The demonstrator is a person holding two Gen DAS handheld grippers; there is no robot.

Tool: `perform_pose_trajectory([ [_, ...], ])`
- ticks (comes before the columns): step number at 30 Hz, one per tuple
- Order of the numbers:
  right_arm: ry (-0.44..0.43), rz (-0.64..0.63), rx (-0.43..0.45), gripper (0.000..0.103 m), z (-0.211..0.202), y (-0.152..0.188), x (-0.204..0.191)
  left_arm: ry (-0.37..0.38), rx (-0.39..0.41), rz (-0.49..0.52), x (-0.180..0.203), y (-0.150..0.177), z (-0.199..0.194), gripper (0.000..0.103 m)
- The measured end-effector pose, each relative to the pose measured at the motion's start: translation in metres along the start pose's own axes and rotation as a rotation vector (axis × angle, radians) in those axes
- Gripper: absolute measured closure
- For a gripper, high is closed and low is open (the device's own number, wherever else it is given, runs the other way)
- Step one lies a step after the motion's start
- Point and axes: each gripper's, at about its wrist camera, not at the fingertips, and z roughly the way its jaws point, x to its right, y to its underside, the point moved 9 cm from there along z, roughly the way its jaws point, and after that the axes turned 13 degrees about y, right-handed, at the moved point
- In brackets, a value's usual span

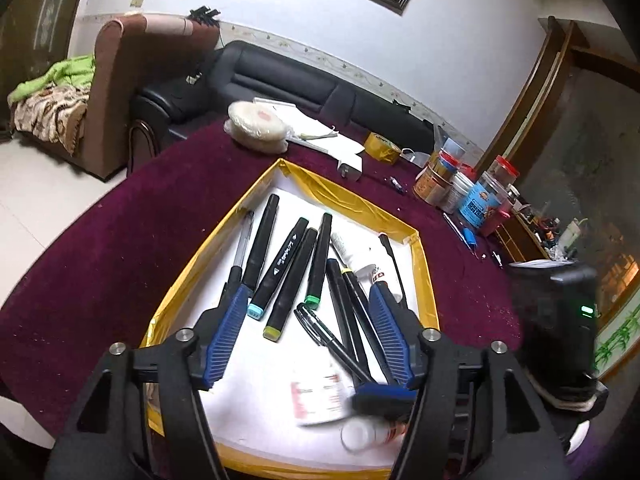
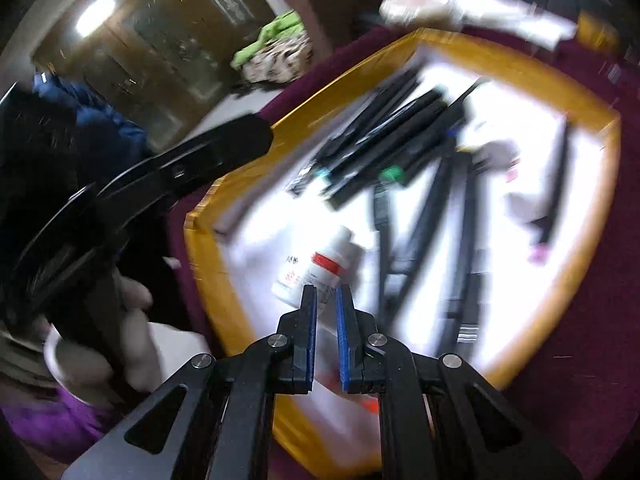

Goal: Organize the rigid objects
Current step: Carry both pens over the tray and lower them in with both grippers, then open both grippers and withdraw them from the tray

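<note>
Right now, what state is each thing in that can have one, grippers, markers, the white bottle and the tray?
Left gripper: open, above the markers.
Right gripper: fingers close together at the white bottle; whether it grips it cannot be told.
White bottle: lying on its side in the tray.
Green-capped marker: capped, lying flat.
Blue-capped marker: capped, lying flat.
Yellow-edged tray: open-topped, holding the pens.

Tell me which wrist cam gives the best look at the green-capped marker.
Left wrist. The green-capped marker is sharp there, its whole length visible, lying in the yellow-edged tray between the open left gripper fingers. Right wrist shows it motion-blurred: mainly the green cap.
</note>
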Motion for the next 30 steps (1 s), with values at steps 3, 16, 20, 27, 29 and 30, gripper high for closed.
perform_pose_trajectory([
  [3,-0.021,0.052,0.030,0.094,0.000,-0.002,0.006,-0.015,0.008,0.014,0.006,-0.003,-0.005,0.034],
  [16,0.154,0.142,0.395,0.080,-0.089,0.009,0.062,-0.262,0.475,0.289,0.094,-0.046,-0.090,0.000],
  [20,0.221,0.176,0.391,0.073,-0.082,0.017,0.071,-0.226,0.279,0.260,0.094,-0.044,-0.042,0.000],
  [27,0.282,0.173,0.393,0.061,-0.083,0.026,0.079,-0.509,0.140,0.213,0.061,-0.019,-0.013,0.000],
  [29,0.299,0.151,0.390,0.059,-0.080,0.026,0.075,-0.507,0.124,0.188,0.056,-0.014,-0.012,0.000],
  [30,0.306,0.143,0.390,0.056,-0.078,0.027,0.073,-0.507,0.120,0.181,0.055,-0.013,-0.011,0.000],
])
